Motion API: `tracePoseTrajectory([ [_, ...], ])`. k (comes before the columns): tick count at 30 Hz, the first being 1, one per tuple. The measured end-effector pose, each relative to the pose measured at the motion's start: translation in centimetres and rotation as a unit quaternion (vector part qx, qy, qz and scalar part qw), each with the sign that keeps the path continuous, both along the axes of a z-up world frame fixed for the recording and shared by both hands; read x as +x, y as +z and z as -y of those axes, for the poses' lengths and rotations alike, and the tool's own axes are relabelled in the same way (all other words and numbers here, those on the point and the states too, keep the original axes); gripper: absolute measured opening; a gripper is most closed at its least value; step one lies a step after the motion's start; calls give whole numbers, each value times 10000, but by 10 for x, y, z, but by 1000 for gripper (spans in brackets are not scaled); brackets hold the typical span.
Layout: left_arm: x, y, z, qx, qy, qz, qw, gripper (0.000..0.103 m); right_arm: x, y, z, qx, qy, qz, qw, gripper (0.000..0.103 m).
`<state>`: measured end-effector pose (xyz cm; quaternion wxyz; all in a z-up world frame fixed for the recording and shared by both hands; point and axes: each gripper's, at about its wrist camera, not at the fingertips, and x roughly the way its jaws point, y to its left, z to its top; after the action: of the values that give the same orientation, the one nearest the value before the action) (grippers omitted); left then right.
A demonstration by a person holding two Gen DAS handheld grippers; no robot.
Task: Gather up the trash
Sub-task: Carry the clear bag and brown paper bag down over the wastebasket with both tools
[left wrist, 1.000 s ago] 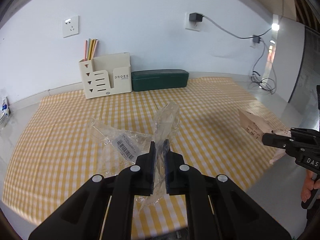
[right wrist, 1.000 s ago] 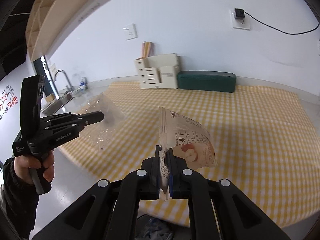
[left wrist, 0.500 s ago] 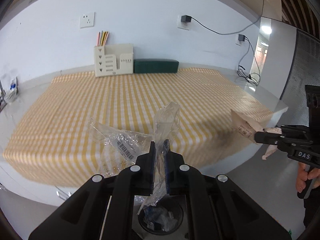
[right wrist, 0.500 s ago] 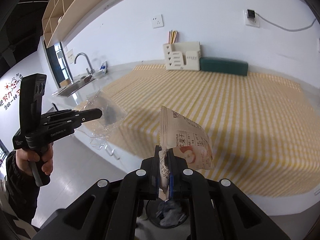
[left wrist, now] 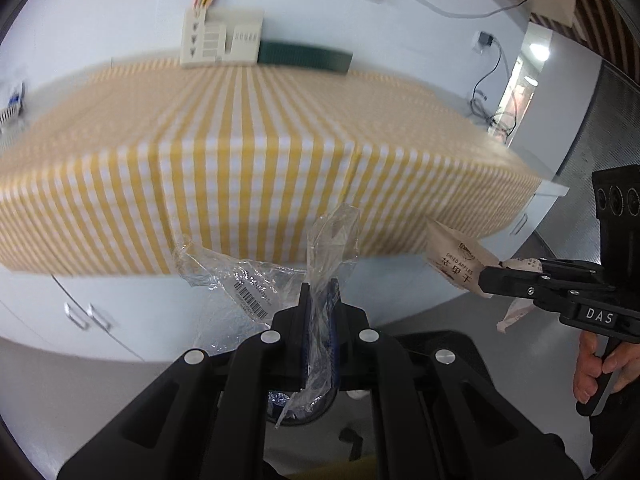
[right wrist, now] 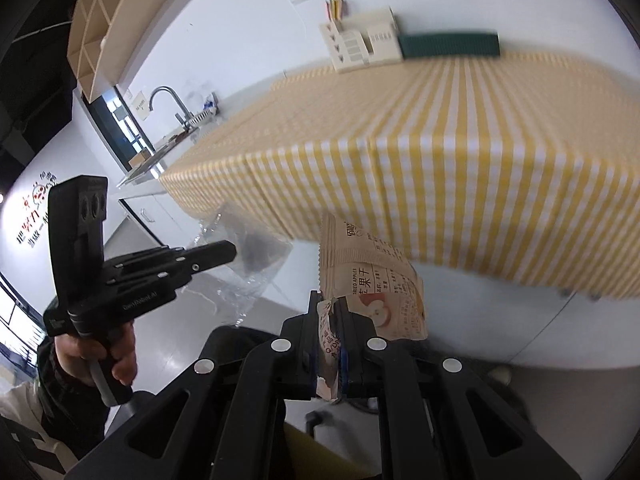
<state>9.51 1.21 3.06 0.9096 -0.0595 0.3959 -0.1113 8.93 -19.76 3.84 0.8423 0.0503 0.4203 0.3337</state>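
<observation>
I hold a clear plastic wrapper (left wrist: 256, 284) pinched in my left gripper (left wrist: 320, 296) and a dried-apple pouch (right wrist: 368, 284) clamped in my right gripper (right wrist: 329, 312), both clear of the tabletop (left wrist: 240, 152) ahead, for binning.

Kitchen, sink faucet (right wrist: 170, 102), counter cabinets (left wrist: 86, 314) (handled)

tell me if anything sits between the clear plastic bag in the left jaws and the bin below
Nothing visible does. The left gripper is shut on the clear plastic bag, whose tail hangs straight over the dark bin. The gripper body hides most of the bin's opening, so only part of it can be checked.
</observation>
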Motion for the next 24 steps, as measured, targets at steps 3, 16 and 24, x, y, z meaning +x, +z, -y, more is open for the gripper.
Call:
tracePoseTrajectory([
  [3, 4, -29, 3, 46, -52, -157, 9999, 9, 11, -29, -3, 28, 0, -274, 9996, 12],
  [16, 40, -172, 4, 146, -68, -1423, 9897, 9, 66, -178, -21, -62, -218, -1714, 9849, 12],
  [24, 67, -252, 4, 208, -218, -2242, 9741, 9, 98, -259, -27, -254, -325, -2501, 9673, 12],
])
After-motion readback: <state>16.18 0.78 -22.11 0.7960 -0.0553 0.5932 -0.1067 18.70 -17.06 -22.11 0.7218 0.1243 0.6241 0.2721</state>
